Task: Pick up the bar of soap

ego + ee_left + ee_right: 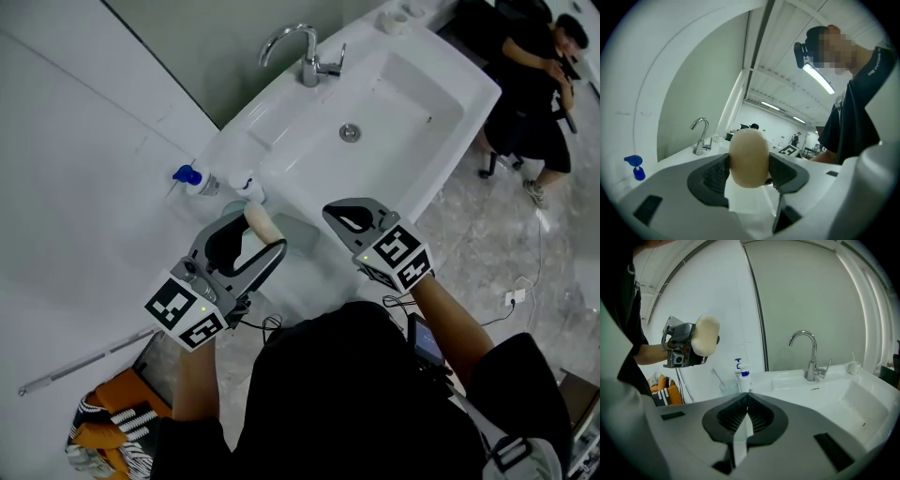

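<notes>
- The left gripper (251, 234) is clamped on the bar of soap (259, 222). In the left gripper view, the ribbed dark pads (714, 174) press against both sides of the pale, rounded bar (748, 158).
- The soap is up in the air, clear of the white counter (112, 187). It hangs over the counter's near end, to the left of the sink basin (412, 112).
- From the right gripper view, the bar (707, 336) sticks out of the left gripper's tip, high against the white wall.
- The right gripper (352, 217) hovers just beside the left one, over the near rim of the basin. Its jaws are closed together with nothing between them (746, 414).
- A chrome faucet (305, 52) stands at the back of the basin, and the drain (350, 132) sits in the middle.
- A blue-capped pump bottle (192, 178) and a tumbler holding a toothbrush (727, 386) stand on the counter by the wall.
- A small cup (394, 21) rests at the far corner.
- Someone in dark clothes (534, 84) sits beyond the sink.
</notes>
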Demonstrator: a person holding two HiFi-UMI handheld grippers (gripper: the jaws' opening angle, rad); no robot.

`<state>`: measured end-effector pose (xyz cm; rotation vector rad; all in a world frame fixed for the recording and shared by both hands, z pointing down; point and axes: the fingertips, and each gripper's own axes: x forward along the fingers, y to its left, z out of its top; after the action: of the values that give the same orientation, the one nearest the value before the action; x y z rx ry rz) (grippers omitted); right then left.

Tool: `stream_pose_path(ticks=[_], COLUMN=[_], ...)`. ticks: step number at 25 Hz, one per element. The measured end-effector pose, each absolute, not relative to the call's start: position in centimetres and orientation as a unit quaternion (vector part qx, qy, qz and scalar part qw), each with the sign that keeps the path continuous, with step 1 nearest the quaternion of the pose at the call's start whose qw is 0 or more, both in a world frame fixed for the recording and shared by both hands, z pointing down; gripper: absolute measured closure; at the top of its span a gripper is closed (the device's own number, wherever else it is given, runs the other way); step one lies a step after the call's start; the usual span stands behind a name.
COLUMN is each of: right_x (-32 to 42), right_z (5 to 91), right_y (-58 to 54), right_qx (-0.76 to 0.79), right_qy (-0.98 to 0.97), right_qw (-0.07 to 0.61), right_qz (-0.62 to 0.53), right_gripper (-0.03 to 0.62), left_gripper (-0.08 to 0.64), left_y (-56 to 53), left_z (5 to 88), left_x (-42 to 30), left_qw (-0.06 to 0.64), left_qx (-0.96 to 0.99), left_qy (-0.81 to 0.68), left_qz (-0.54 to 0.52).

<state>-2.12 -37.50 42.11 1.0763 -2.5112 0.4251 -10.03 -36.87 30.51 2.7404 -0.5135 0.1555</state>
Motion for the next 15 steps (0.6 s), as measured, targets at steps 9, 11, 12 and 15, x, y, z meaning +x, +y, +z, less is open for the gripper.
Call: stream_pose_path(ticks=[9, 11, 12, 15], right_x=[-2.4, -2.4, -2.5, -2.8], right_z=[39.9, 39.5, 39.4, 38.9], right_y=[-38.1, -37.7, -37.6, -37.2], right_qx=[0.387, 0.390, 0.390, 0.390], right_qy=[-0.895, -0.895, -0.895, -0.895], right_qw=[0.180, 0.177, 0.176, 0.177], right_qz=[0.129, 0.128, 0.128, 0.124], right_gripper=[0.583, 0.583, 0.583, 0.583], left_gripper=[0.282, 0.282, 0.282, 0.282], left_y=[-37.3, -36.9, -36.7, -36.2], left_z=[28.8, 28.6, 28.5, 28.8], left_x=[-14.9, -16.0, -16.5, -17.6], left_qw=[0.141, 0.131, 0.127, 0.124], left_qx=[0.947, 0.940, 0.936, 0.927], left_qy=[-0.289, -0.315, -0.327, -0.355], left_qz=[0.014, 0.001, -0.004, -0.010])
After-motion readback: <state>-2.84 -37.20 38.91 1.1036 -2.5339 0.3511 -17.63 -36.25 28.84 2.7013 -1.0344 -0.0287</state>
